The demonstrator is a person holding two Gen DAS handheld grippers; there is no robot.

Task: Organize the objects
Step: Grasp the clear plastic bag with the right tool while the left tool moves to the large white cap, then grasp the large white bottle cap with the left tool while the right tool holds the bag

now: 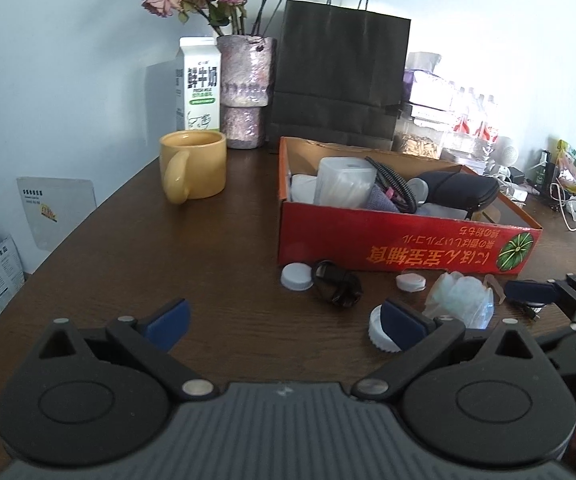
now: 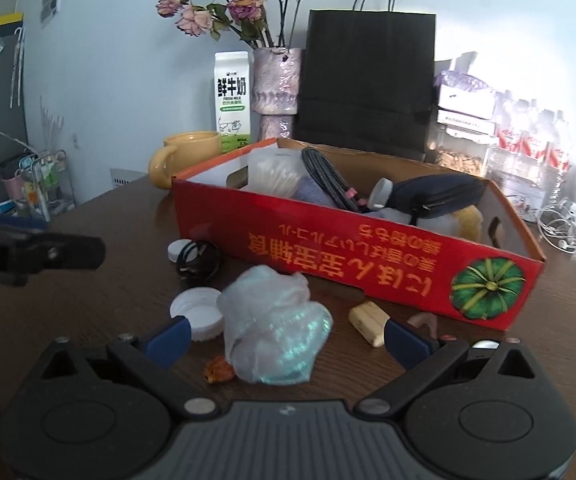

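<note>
- The right gripper (image 2: 286, 340) is held wide open with nothing grasped; a crumpled plastic bag (image 2: 276, 328) lies between its fingers on the table (image 2: 108, 280).
- The left gripper (image 1: 284, 324) is likewise spread and empty, with a white cap (image 1: 379, 330) by its right finger.
- Beyond the bag, the red box (image 2: 351, 264) stands partly filled.
- The thin bag could slip or be pinched only partly, and the small orange scrap (image 2: 218, 370) beside it might be dragged along.

Red cardboard box (image 2: 351, 248) half-full; white caps (image 2: 198, 312), black cable coil (image 2: 198, 260), crumpled plastic bag (image 2: 276, 328) loose before it.
</note>
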